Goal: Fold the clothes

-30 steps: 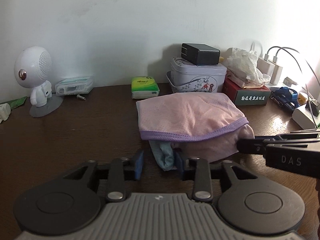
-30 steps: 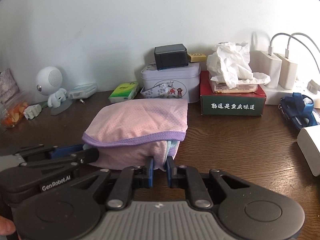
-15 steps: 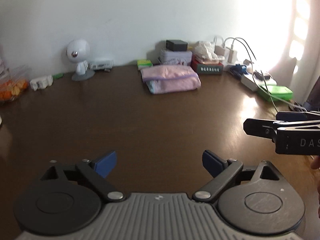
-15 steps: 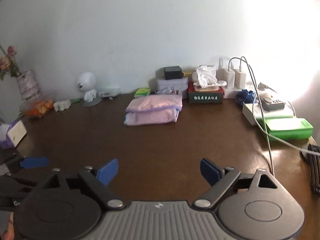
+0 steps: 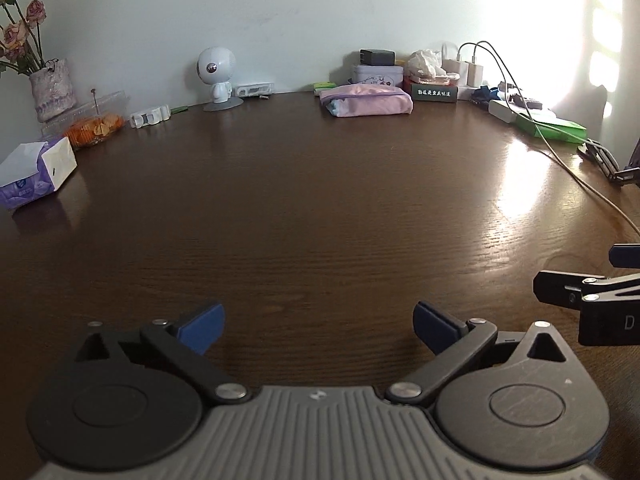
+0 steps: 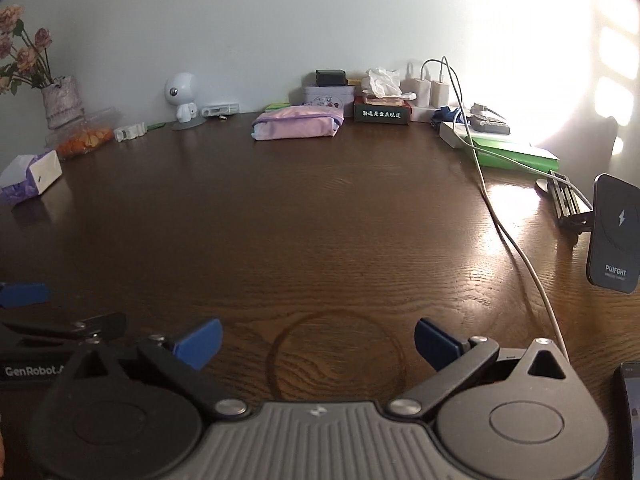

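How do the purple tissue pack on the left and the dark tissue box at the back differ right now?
The purple tissue pack is soft, white and lilac, and sits alone near the table's left edge; the dark tissue box is rigid, with white lettering, and sits in the back row beside the folded pink clothes. The box's tissue stands up crumpled; the pack's barely protrudes. Both rest on the table.

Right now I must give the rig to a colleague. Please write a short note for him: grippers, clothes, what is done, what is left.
Left gripper: open, jaws have just been opening, nothing between them.
Right gripper: the same, open and empty.
Folded pink clothes lie at the table's far edge, in front of the tin, well away from both grippers.
Done: this bundle is folded and released.
Left: no other unfolded clothes are in view.
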A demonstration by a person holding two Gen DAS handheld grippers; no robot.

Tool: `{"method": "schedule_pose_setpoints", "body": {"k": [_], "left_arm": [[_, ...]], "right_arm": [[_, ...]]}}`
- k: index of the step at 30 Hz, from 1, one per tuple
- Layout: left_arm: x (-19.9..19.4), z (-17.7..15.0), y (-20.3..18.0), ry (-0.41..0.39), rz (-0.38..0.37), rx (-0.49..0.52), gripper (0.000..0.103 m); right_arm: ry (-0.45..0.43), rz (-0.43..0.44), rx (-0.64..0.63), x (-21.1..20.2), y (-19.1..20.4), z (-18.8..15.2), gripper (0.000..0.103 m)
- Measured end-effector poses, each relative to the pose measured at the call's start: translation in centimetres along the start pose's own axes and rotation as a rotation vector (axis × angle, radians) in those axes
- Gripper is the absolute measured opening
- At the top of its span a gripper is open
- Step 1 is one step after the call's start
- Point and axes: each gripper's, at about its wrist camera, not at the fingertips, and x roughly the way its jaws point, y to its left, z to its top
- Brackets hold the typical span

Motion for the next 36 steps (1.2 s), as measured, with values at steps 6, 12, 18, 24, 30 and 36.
{"method": "schedule_pose_setpoints", "body": {"k": [6,12,18,24,30,36], "left_arm": [[0.1,-0.4,0.2,-0.021,-0.028,0.008,0.102],[0.8,-0.1,0.6,-0.011,-0.054,-0.035,0.102],[0.7,-0.2,0.8,-0.010,-0.056,-0.039,0.102],[0.7,-0.2,0.8,-0.009,-0.057,-0.038,0.102],[0.7,-0.2,0.8,-0.009,-0.057,-0.038,0.102],[0.7,-0.2,0.8,-0.009,-0.057,-0.038,0.102]], "right_arm": [[0.008,-0.017,-0.023,0.2,1.3,-0.9,0.103],[-0.024,-0.026,-0.017,-0.2,1.9,-1.2,0.103],[-0.025,-0.031,-0.009,0.0,1.8,-0.9,0.103],[-0.025,-0.034,-0.012,-0.1,2.0,-1.0,0.103],[-0.025,-0.034,-0.012,-0.2,2.0,-0.9,0.103],[-0.025,-0.034,-0.012,-0.2,2.0,-0.8,0.103]]}}
